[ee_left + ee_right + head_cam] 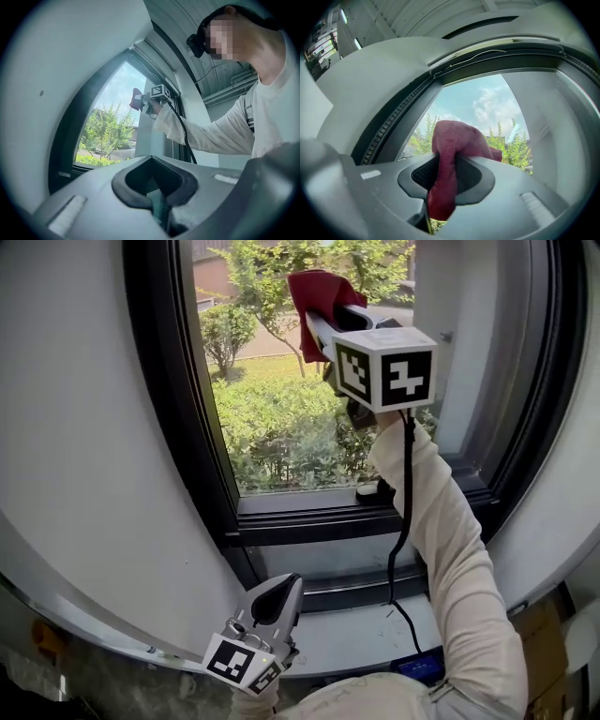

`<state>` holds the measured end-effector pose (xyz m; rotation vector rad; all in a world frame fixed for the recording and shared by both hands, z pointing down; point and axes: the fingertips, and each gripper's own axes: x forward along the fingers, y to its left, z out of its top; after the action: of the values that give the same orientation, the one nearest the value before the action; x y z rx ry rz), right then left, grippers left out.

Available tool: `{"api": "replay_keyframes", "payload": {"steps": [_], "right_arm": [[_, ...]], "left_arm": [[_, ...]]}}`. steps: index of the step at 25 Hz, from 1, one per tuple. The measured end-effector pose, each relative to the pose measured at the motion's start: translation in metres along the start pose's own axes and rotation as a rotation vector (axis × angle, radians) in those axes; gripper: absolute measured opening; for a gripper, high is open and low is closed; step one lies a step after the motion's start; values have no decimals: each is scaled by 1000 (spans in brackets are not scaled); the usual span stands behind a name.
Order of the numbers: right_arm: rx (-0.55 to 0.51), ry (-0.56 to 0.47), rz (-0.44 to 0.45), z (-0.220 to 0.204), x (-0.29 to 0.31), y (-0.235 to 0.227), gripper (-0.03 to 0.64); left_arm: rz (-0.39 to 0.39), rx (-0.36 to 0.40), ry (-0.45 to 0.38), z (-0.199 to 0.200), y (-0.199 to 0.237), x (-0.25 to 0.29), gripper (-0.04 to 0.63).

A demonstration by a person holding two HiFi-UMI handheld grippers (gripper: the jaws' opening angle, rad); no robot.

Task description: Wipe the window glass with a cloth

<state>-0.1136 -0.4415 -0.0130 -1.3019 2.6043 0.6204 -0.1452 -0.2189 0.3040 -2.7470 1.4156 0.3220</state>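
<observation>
A red cloth [316,298] is bunched against the upper part of the window glass [281,418]. My right gripper [321,322] is shut on the cloth, held high on an outstretched arm. In the right gripper view the red cloth [452,154] fills the gap between the jaws and folds over their tips toward the glass [487,108]. My left gripper [278,594] hangs low by the sill, away from the glass, shut with nothing in it. The left gripper view shows the red cloth [136,99] small and far off at the pane [110,126].
A dark window frame [169,418] curves round the pane, with a ledge [328,521] and a small black handle [375,491] at its bottom. White wall [75,427] lies to the left. A black cable [405,521] hangs from the right gripper along the sleeve. Trees and bushes show outside.
</observation>
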Motion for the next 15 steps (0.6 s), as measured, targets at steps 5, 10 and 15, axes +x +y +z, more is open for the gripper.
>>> {"api": "replay_keyframes", "payload": {"steps": [5, 10, 15], "right_arm": [[13, 22, -84, -10, -35, -65, 112], [28, 44, -155, -22, -74, -129, 112], [16, 68, -240, -32, -111, -189, 112]], "left_arm": [[-66, 2, 21, -7, -26, 26, 0], [-121, 3, 40, -13, -53, 51, 0], [-158, 1, 45, -18, -74, 75, 0]]}}
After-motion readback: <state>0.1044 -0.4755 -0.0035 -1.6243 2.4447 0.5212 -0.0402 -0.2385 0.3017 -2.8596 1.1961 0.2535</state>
